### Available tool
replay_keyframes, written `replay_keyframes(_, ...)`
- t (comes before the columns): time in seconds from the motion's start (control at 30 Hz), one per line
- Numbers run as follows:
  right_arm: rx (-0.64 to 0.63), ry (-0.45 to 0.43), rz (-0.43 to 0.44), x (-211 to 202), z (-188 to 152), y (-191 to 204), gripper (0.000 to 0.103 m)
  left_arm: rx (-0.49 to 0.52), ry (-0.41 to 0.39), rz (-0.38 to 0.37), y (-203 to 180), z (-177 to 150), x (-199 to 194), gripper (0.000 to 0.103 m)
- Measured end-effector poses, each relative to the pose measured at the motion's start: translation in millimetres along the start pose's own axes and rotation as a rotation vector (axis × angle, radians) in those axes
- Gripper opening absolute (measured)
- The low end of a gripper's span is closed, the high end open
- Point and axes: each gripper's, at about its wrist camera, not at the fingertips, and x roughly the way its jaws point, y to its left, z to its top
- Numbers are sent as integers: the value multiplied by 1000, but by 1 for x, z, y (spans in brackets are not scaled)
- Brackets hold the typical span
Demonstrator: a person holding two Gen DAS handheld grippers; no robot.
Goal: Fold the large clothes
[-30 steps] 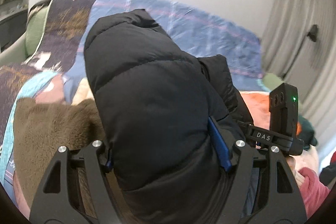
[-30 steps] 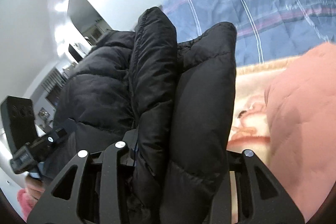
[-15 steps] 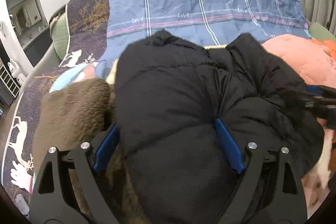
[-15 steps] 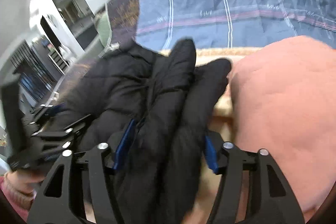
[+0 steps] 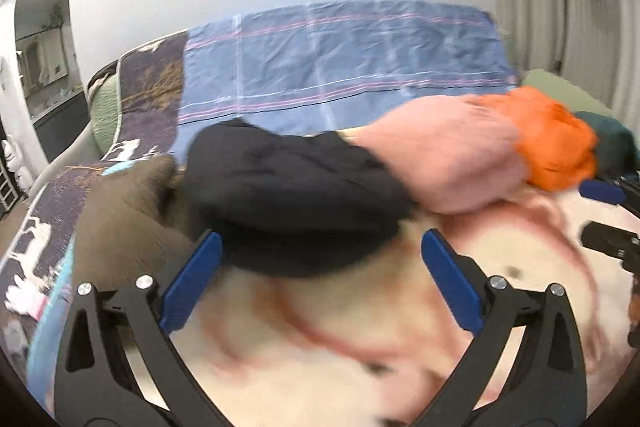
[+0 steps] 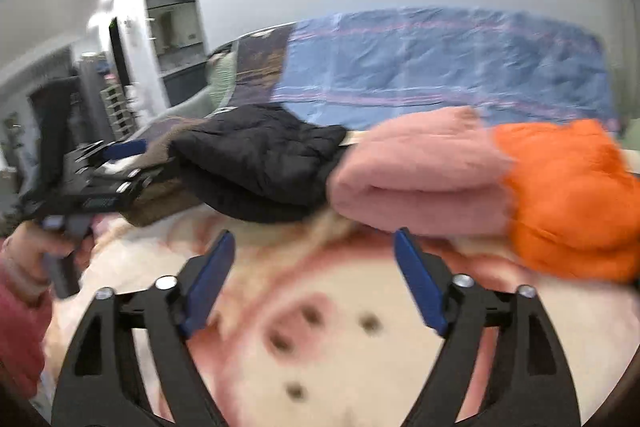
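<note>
Jacket [image 5: 288,195]: black, quilted; fleece [image 5: 120,219]: brown; blanket [image 6: 416,179]: pink; garment [image 6: 572,195]: orange; sheet [image 5: 340,67]: blue, pink-and-white stripes; bedcover [image 6: 340,347]: cream, pink print.

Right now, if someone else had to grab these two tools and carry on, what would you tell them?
Left hand-held gripper: open, holding nothing, just short of the black puffer jacket.
Right hand-held gripper: open, holding nothing, over the cream and pink blanket.
The black puffer jacket lies folded on the bed in a row of bundles: brown fleece on one side, pink garment on the other, then the orange one.
Done: the jacket is folded and set down, both grippers free.
Left: no unfolded garment is in view; look beyond the frame for the next. Both views are blurred.
</note>
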Motion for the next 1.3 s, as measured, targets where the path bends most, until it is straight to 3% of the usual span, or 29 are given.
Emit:
replay_keyframes(0.13,49,-36,-76,-49,-13,3,96,-72,-102,3,-47,-23,-48,101)
replay_keyframes(0.23,29,-75,-137,-75,-16,9,98,-106,-110,-15,-68,-27,-73,101)
replay_keyframes(0.33,5,-131,-201,-102,-20,18,101,-115,-76,53,-79,-26,-91,101)
replay_keyframes(0.53,31,-171,-196,-130,-30,27,101,-176,-105,80,-82,-33,-133,101)
replay_keyframes(0.8,20,-176,-180,-146,-36,43,101,-160,-152,126,-85,-44,-174,101)
replay_keyframes(0.97,18,-170,-175,-147,-39,48,101,-145,-208,221,-87,-48,-192,101)
replay_keyframes(1.13,30,-162,-183,-147,-40,48,101,-128,-207,306,-89,-51,-197,101)
replay_keyframes(1.3,34,-146,-182,-144,-42,47,101,-110,-144,271,-91,-53,-189,101)
